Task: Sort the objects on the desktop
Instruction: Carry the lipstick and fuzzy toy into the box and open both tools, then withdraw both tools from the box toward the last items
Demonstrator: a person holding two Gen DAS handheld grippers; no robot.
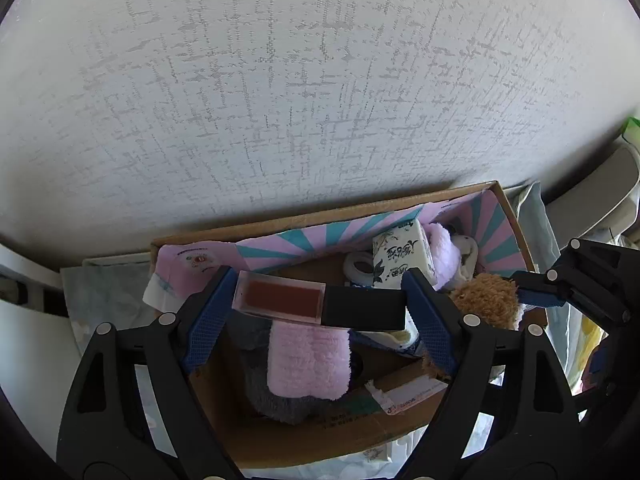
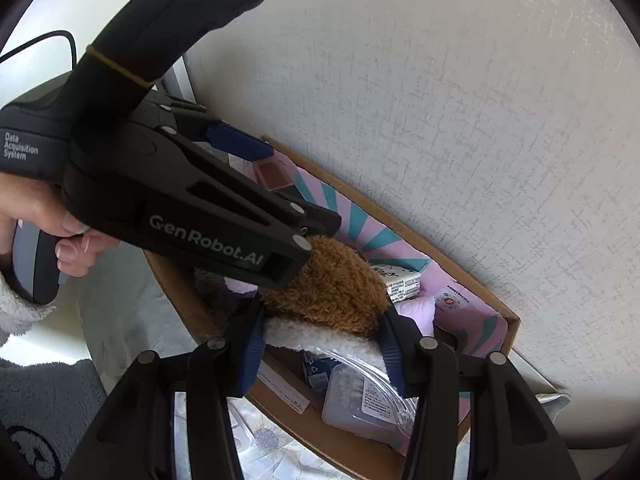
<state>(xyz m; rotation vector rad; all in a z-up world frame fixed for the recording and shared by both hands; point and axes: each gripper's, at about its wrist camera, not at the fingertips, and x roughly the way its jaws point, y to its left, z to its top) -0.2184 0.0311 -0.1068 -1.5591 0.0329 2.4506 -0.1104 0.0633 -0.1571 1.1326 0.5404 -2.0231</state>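
In the left wrist view my left gripper point(image 1: 320, 280) is shut end to end on a flat case point(image 1: 288, 296), one half clear over a reddish-brown pad and the other half black. It hangs over an open cardboard box point(image 1: 280, 224) with a pink and teal lining. In the right wrist view my right gripper point(image 2: 322, 316) is shut on a brown plush toy point(image 2: 336, 280) with a white fleece edge, above the same box point(image 2: 360, 196). The left gripper point(image 2: 292, 188) shows there too, held in a hand and touching the toy's top. The right gripper's blue pad point(image 1: 536, 292) sits beside the toy point(image 1: 488, 300).
Inside the box lie a pink fluffy cloth point(image 1: 308, 360), a flower-printed tissue pack point(image 1: 404, 256), a white tape roll point(image 1: 360, 268) and a clear plastic box point(image 2: 360, 404). A textured wall stands right behind the box. A floral cloth point(image 2: 272, 440) covers the table.
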